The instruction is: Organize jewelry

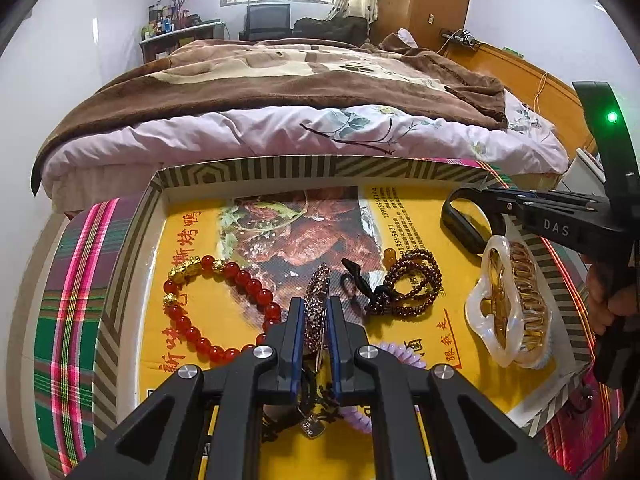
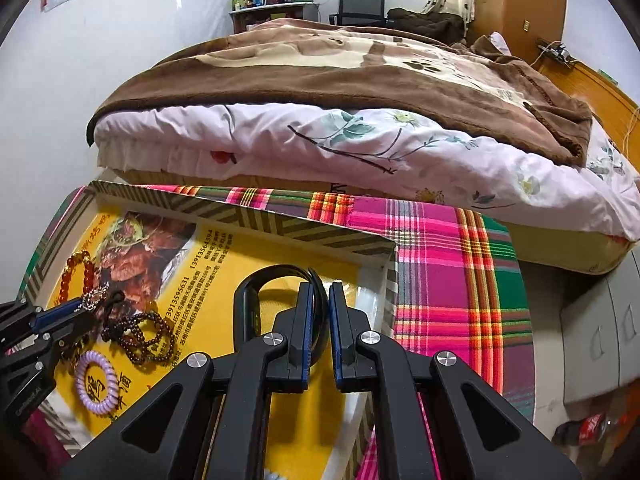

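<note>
Both jaws loaded over the tray.
The rhinestone clip point(image 1: 316, 304) sits pinched in the left gripper point(image 1: 316, 320), its long axis running forward along the jaws, over the tray's point(image 1: 240, 174) near middle. The right gripper point(image 2: 319, 320) is clamped narrow on the black band point(image 2: 256, 292) at the far right corner.

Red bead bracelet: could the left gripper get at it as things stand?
Probably not yet. The left gripper is shut on the sparkly hair clip. The red bead bracelet lies uncovered in the box just beside it, so the way itself looks free.
</note>
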